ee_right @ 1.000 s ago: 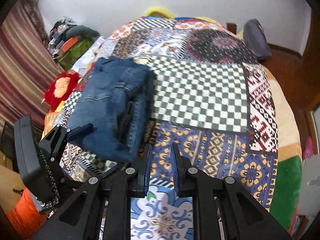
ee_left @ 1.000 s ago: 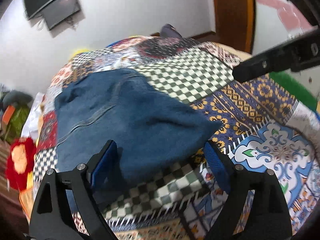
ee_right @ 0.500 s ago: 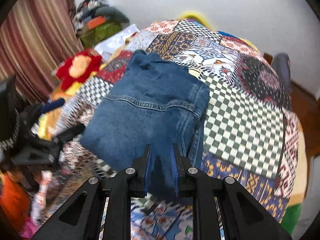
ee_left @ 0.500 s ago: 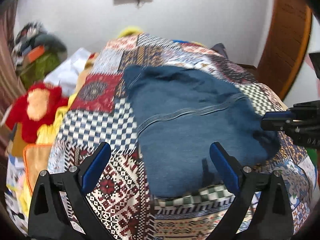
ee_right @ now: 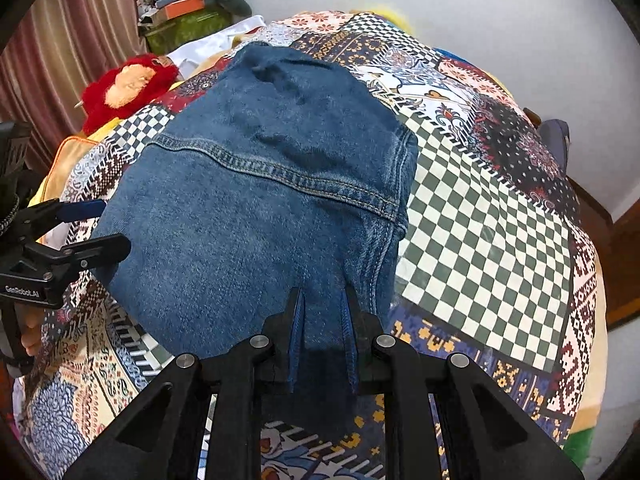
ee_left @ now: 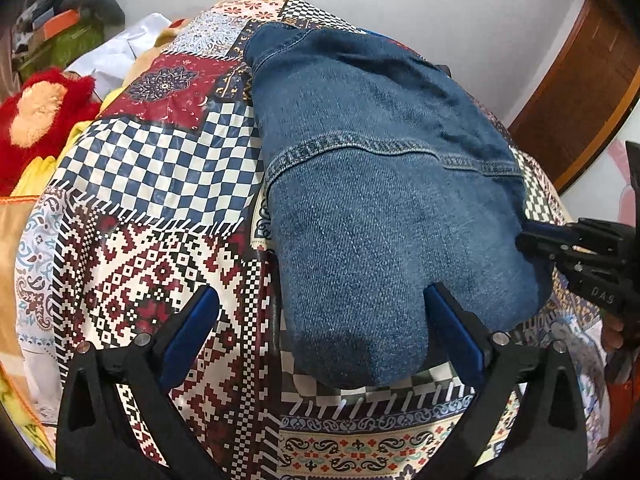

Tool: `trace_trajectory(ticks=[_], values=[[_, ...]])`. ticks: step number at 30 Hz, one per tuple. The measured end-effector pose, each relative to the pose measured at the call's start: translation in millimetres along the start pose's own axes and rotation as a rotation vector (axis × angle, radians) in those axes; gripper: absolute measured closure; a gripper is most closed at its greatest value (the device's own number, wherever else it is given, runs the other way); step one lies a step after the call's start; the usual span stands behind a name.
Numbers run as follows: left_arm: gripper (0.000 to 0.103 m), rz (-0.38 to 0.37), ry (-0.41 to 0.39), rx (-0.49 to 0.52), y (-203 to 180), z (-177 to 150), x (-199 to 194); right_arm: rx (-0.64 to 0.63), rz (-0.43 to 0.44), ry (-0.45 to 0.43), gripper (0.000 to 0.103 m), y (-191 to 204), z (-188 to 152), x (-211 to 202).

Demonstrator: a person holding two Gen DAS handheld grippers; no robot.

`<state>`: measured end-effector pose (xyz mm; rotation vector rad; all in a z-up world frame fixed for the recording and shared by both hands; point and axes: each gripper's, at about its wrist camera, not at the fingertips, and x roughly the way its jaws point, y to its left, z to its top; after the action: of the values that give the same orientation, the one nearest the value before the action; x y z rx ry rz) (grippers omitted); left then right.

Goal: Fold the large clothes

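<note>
- We have the denim garment (ee_left: 384,208) lying on the patchwork bedspread (ee_left: 152,240), already doubled into a compact bundle with a rounded fold at the edge nearest us, so we judge the folding well along
- Our right gripper (ee_right: 322,320) is clamped on the near folded edge of the denim, with cloth pinched between its narrow-set jaws
- Our left gripper (ee_left: 316,328) stands wide apart and holds nothing; the near end of the bundle sits between its two fingers, one of them touching the denim
- What we think is left: perhaps one more fold or a tidy of the far end, where the cloth looks rumpled, then letting go; we cannot tell whether another fold is intended
- Count: one denim garment, two grippers, one bedspread
- Off to the side we count one red plush toy (ee_right: 124,88), one white cloth (ee_left: 116,52) beside it, and one pile of clutter (ee_right: 188,12) against the wall, its items too jumbled to number
</note>
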<state>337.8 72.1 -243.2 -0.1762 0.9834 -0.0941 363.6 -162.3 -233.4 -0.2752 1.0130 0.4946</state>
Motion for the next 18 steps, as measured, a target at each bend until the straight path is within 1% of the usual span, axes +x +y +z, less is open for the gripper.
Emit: trace_trajectory(ticks=[3, 9, 12, 13, 14, 15, 16, 17, 18], values=[[0.000, 0.019, -0.010, 0.020, -3.4, -3.3, -2.2, 0.009, -0.001, -0.001, 0.089, -1.3, -4.2, -1.4], [0.000, 0.019, -0.008, 0.019, -3.8, -6.4, -4.2, 0.030, 0.016, -0.003, 0.089, -7.3, -13.5, -4.9], [0.000, 0.028, -0.009, 0.022, -4.1, -6.1, -4.4, 0.023, 0.004, -0.005, 0.089, -8.5, -17.6, -7.3], [0.000, 0.034, -0.010, 0.025, -4.2, -5.9, -4.4, 0.020, -0.012, -0.003, 0.078, -9.4, -18.5, -8.3], [0.000, 0.040, -0.011, 0.033, -4.5, -6.0, -4.4, 0.016, -0.063, 0.004, 0.038, -11.5, -20.2, -8.8], [0.000, 0.043, -0.014, 0.037, -4.8, -6.5, -5.1, 0.013, -0.137, 0.001, 0.021, -14.8, -22.5, -9.6], [0.000, 0.044, -0.013, 0.037, -5.1, -6.6, -5.9, 0.012, -0.188, -0.013, 0.012, -19.9, -26.1, -11.6], [0.000, 0.044, -0.011, 0.033, -5.0, -6.2, -6.4, 0.031, -0.157, -0.018, 0.013, -28.6, -30.6, -14.0], [0.000, 0.046, -0.010, 0.026, -4.7, -6.0, -7.9, 0.066, -0.113, -0.003, 0.013, -36.9, -33.1, -14.9]])
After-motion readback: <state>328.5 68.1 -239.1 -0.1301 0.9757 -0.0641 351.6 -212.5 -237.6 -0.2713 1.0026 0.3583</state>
